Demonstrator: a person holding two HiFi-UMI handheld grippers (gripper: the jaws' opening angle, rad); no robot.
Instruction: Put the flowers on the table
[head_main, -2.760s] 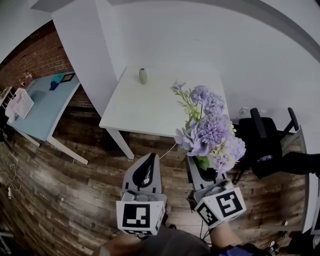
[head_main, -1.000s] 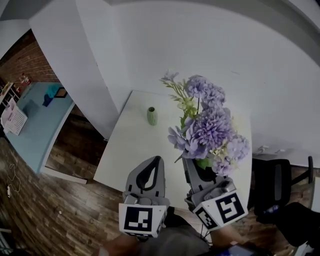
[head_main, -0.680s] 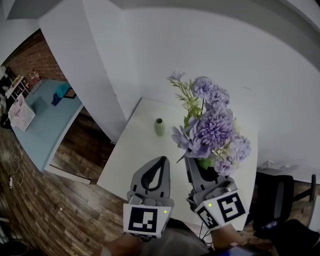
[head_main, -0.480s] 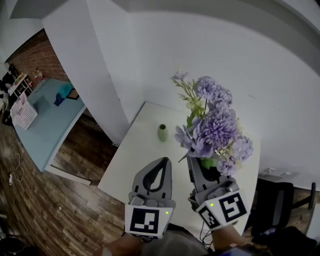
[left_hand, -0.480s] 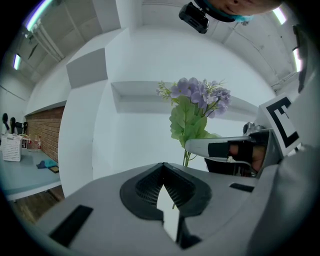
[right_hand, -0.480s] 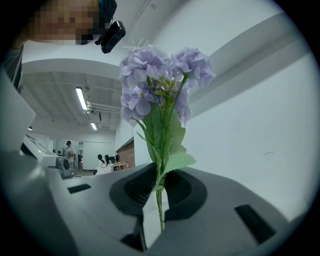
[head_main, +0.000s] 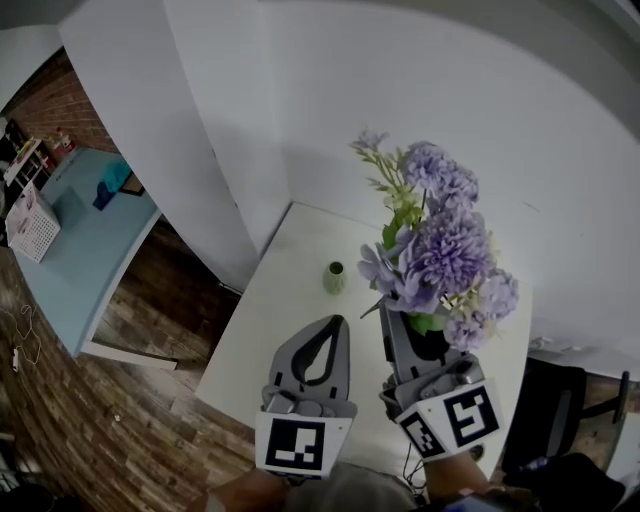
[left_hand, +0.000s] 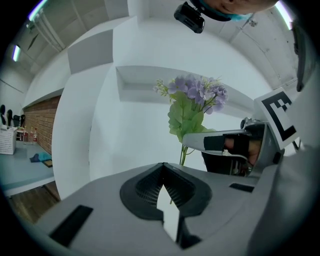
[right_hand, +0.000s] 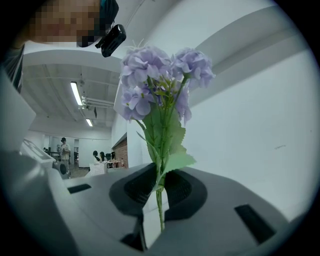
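A bunch of purple flowers (head_main: 437, 248) with green leaves stands upright, its stems pinched in my right gripper (head_main: 410, 328), which is shut on them. In the right gripper view the thin green stem (right_hand: 159, 202) runs down between the jaws and the flowers (right_hand: 160, 75) rise above. The bunch hangs over the right part of a white table (head_main: 285, 310). A small green vase (head_main: 334, 277) stands on that table, just ahead of my left gripper (head_main: 335, 322). The left gripper (left_hand: 163, 167) is shut with nothing in it. From the left gripper view the flowers (left_hand: 192, 92) show to the right.
A white wall and a jutting white pillar (head_main: 190, 120) stand behind the table. A light blue table (head_main: 70, 240) with a white basket (head_main: 28, 210) is at far left over a wooden floor (head_main: 120, 420). A black chair (head_main: 545, 420) sits at the right. People (right_hand: 62, 147) stand far off.
The white table and green vase have drawn nearer and now lie right under both grippers. The flowers stay held in the right gripper; the left gripper stays shut.
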